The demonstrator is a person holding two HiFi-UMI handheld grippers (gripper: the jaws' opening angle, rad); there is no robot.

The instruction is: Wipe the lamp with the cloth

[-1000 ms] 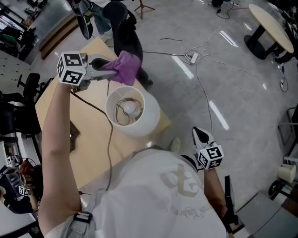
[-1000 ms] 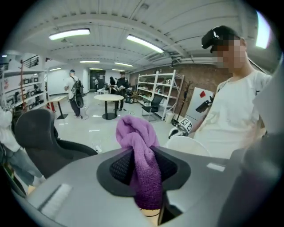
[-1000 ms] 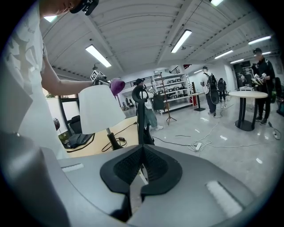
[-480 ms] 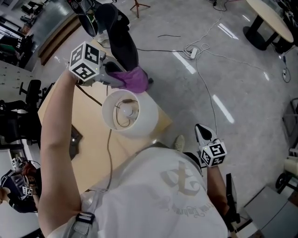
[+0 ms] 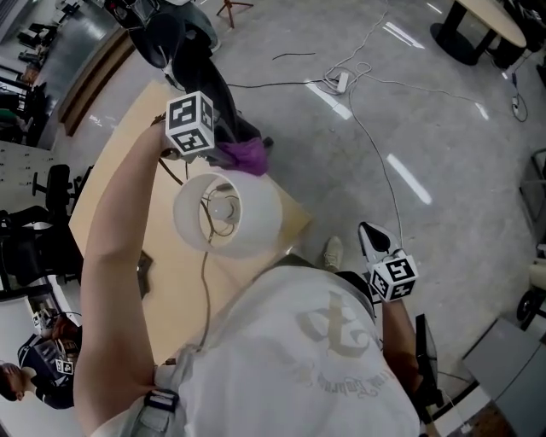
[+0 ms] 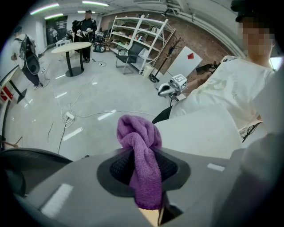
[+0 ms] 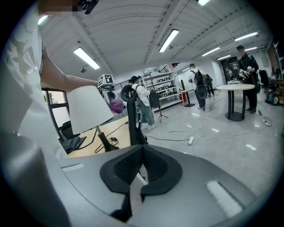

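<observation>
In the head view, a pale wooden table [image 5: 175, 282] fills your nine o'clock side, and a black office chair [image 5: 192, 64] stands beyond it at eleven. A white power strip [image 5: 341, 82] lies on the grey floor [image 5: 426, 128] at one o'clock, with cables trailing from it. A round table [image 5: 495, 21] stands at two. In the left gripper view, metal shelving [image 6: 142, 35] lines the wall at twelve.

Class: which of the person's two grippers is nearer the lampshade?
Left. The left gripper, jaws shut on the purple cloth, is right by the lampshade's far rim. The right gripper hangs well apart, beside the person's hip, over the floor.
</observation>
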